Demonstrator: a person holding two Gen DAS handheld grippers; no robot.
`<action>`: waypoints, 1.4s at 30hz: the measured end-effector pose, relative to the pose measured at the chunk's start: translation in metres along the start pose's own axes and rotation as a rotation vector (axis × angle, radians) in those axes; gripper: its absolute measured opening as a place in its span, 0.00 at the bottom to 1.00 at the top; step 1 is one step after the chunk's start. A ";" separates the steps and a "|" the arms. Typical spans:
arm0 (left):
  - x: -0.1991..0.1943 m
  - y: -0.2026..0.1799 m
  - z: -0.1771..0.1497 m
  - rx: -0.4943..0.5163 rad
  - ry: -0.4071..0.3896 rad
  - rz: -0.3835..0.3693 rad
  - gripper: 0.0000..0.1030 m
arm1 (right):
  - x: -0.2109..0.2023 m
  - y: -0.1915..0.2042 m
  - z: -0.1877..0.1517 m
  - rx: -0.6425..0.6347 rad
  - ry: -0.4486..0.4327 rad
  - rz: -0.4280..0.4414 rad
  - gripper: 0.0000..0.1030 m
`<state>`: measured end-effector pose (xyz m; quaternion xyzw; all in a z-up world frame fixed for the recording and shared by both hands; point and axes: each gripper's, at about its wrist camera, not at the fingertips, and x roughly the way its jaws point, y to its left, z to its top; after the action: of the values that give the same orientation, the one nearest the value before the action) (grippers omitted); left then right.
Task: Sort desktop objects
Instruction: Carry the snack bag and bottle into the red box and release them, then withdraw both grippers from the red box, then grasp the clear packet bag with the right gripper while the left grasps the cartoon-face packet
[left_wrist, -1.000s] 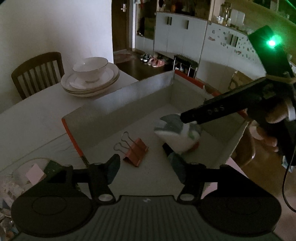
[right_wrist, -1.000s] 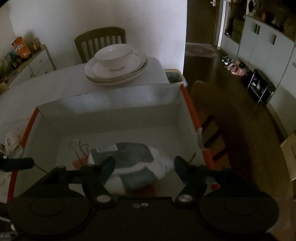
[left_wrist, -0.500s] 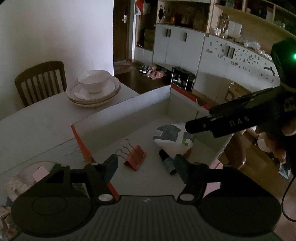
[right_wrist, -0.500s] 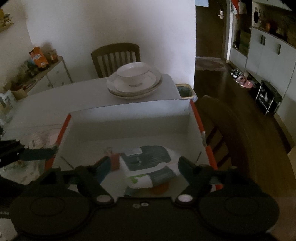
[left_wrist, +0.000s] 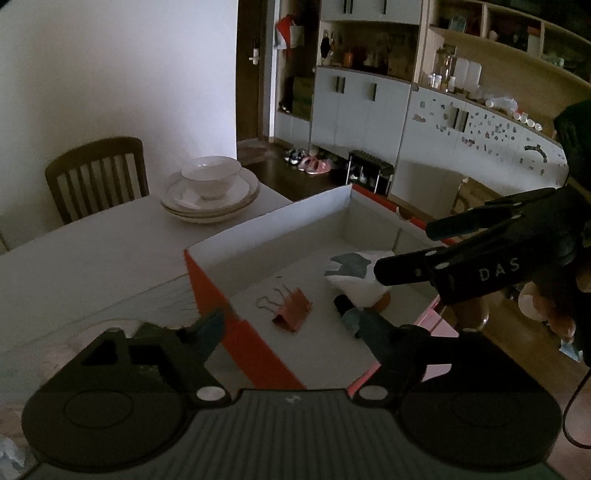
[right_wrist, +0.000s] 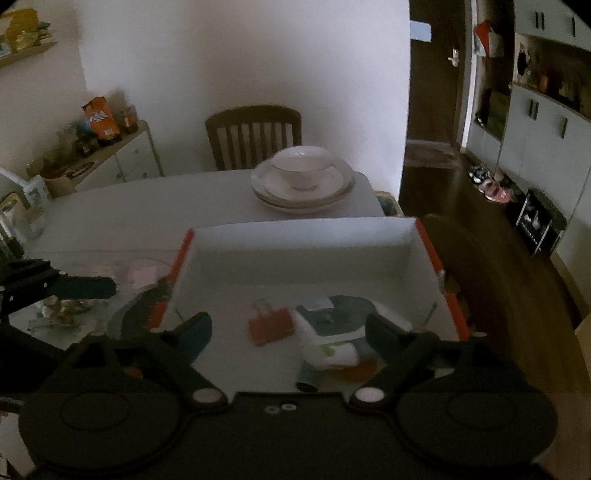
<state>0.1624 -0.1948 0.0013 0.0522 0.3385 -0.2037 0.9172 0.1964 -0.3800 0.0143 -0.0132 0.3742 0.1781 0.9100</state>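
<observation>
Dining table, pale top, dimly lit; wooden chair at far side.

Open cardboard box, orange outside, white inside, standing on table near its right edge.

Stack of white plates with a bowl on top, on table beyond the box, well apart from it.

Left gripper held above near-left corner of box, fingers spread wide, nothing between them; left finger over the orange wall, right finger over the box floor.

Right gripper held above near edge of box, fingers likewise wide apart and empty. Same tool seen in left view entering from right, above the box, lettering "DAS" on its side.

Inside the box, on the floor: white and grey-green soft packet toward the right wall, resting partly on something orange, not identifiable.

Copper-coloured binder clip lying just left of the packet, wire handles pointing to the far wall; blurred in right view.

Small dark cylinder with a pale band, lying beside the packet at its near side; kind not determinable.

Loose clutter on table left of box, too dim to identify.
</observation>
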 end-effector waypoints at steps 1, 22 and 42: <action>-0.004 0.003 -0.003 0.001 -0.005 0.005 0.81 | -0.001 0.004 0.000 -0.003 -0.004 0.002 0.89; -0.080 0.119 -0.057 -0.089 -0.038 0.123 0.98 | 0.000 0.117 0.001 0.007 -0.030 0.044 0.92; -0.108 0.236 -0.107 -0.158 0.006 0.200 0.98 | 0.056 0.216 0.013 -0.011 0.003 0.068 0.92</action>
<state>0.1203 0.0825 -0.0211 0.0138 0.3495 -0.0839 0.9331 0.1695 -0.1582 0.0087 -0.0056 0.3749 0.2109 0.9027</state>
